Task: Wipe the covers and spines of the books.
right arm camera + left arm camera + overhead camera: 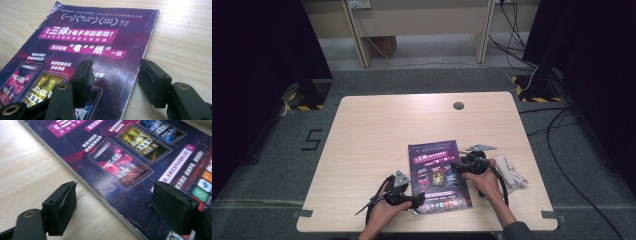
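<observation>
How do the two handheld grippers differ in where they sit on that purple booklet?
The left gripper sits at the booklet's near left edge, jaws straddling it; the right gripper sits farther up, at its right edge. The left points rightward, the right leftward. Both stand open, gripping nothing.

The magazine (pixel 438 176) lies flat on the table (pixel 377 130), toward the near edge and a little right of the middle. The left gripper (pixel 416 201) sits at the magazine's near left corner; in the left gripper view (pixel 113 207) its jaws straddle the magazine's edge, one over bare table, the other over the cover. The right gripper (pixel 457 168) is at the magazine's right edge, farther from the person; in the right gripper view (pixel 113 81) that edge runs between its jaws. Just to the right of the right gripper, beyond the hand, a crumpled cloth (pixel 512 172) rests on the table. Far behind both grippers, near the table's back edge, sits a round cable port (pixel 458 105).
</observation>
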`<state>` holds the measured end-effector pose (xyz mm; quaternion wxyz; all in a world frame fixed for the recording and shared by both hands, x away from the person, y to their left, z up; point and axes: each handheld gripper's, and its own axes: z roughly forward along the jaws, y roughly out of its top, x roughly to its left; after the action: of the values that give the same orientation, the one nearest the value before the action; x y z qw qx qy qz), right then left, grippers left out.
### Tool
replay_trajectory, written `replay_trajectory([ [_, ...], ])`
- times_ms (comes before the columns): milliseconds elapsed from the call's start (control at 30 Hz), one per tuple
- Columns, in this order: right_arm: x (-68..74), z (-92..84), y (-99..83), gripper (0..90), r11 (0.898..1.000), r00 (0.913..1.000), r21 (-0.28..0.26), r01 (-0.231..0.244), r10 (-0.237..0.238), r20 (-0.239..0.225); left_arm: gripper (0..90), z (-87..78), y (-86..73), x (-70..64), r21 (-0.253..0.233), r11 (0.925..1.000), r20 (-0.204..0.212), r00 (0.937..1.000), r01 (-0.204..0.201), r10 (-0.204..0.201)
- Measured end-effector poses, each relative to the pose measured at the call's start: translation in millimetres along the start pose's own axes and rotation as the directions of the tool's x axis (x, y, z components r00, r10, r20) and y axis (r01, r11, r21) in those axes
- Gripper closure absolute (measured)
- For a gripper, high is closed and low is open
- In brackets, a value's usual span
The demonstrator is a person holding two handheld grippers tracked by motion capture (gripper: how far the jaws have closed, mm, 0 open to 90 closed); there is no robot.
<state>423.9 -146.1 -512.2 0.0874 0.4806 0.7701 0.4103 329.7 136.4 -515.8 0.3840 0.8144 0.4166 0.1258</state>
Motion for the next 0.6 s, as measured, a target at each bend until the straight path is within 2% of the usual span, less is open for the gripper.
replay_trajectory([
  [67, -0.2, -0.3, -0.3, 46.2, 1.0, 0.9999, -0.002, -0.017, 0.017, -0.003, 19.7, 0.9, 0.0, -5.3, 0.0, 0.9998, 0.02, 0.9996, -0.021, 0.021],
  [167, 0.4, -0.8, -1.2, 46.1, 0.999, 0.9993, -0.004, -0.035, 0.035, -0.014, 20.3, 0.9, 0.4, -10.6, 0.009, 0.9996, 0.02, 0.9994, -0.028, 0.027],
  [233, 0.5, -0.7, -1.8, 46.0, 0.999, 0.9993, -0.01, -0.035, 0.035, -0.012, 20.3, 0.5, 0.3, -10.6, 0.01, 0.9995, 0.023, 0.9994, -0.028, 0.028],
  [400, -2.2, -2.0, -3.7, 46.0, 0.996, 0.9956, -0.023, -0.088, 0.087, -0.035, 19.8, -0.6, 0.2, -14.7, 0.024, 0.9991, 0.035, 0.9988, -0.036, 0.036],
  [433, -2.4, -2.7, -4.6, 46.0, 0.993, 0.993, -0.026, -0.112, 0.111, -0.039, 19.8, -0.9, 0.0, -15.2, 0.025, 0.9989, 0.039, 0.9985, -0.04, 0.039],
  [600, -3.0, -4.9, -8.0, 46.0, 0.99, 0.9894, -0.039, -0.139, 0.137, -0.049, 19.6, -1.0, -0.6, -14.7, 0.023, 0.9988, 0.045, 0.9981, -0.043, 0.042],
])
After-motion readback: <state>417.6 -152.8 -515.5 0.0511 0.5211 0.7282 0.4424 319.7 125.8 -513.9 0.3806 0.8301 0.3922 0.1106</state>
